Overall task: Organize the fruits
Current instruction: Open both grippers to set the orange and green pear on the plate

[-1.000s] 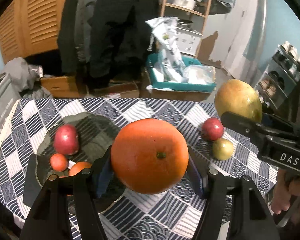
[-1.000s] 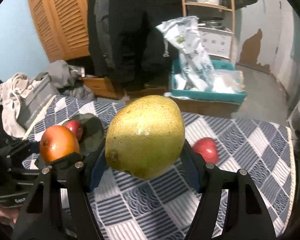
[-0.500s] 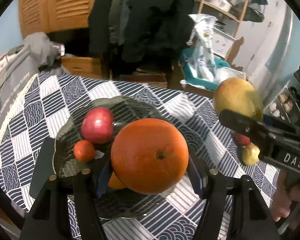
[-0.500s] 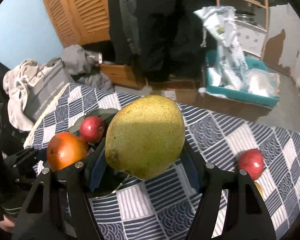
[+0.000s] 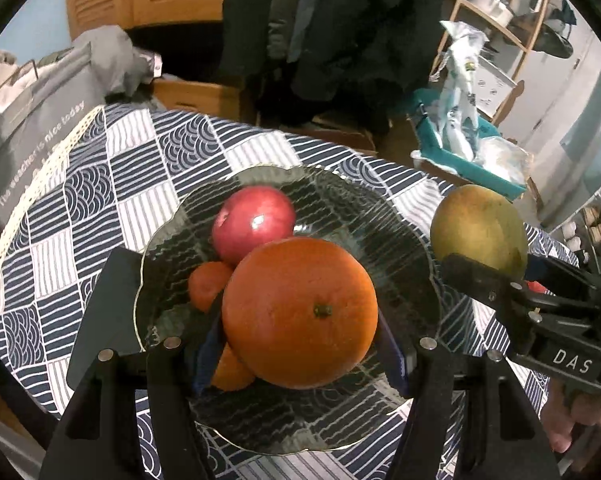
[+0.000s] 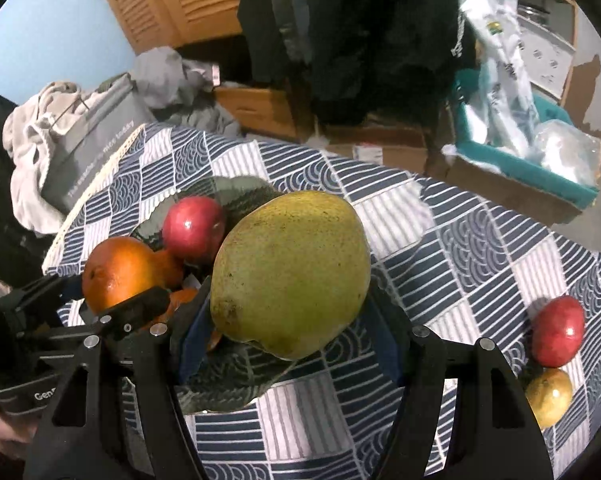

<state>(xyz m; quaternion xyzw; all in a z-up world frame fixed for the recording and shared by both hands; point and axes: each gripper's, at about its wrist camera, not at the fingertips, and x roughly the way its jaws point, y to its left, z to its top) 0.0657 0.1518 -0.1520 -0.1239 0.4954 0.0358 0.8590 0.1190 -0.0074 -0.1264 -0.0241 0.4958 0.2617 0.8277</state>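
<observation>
Both grippers have swung over the glass plate (image 5: 400, 216) since 1 second ago. Left gripper (image 5: 300, 334) clamps the orange (image 5: 300, 312) above the plate's centre; a red apple (image 5: 254, 222) sits at 11 o'clock of it, 2 small oranges at 9 and 7. Right gripper (image 6: 290, 334) grips the mango (image 6: 290, 272) over the plate's 3 o'clock rim. Another red apple (image 6: 558, 330) and a small yellow fruit (image 6: 548, 396) lie on the tablecloth (image 6: 480, 240).

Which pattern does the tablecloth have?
The tablecloth has navy and white squares, some striped, some with wave arcs; the right wrist view shows it best.
</observation>
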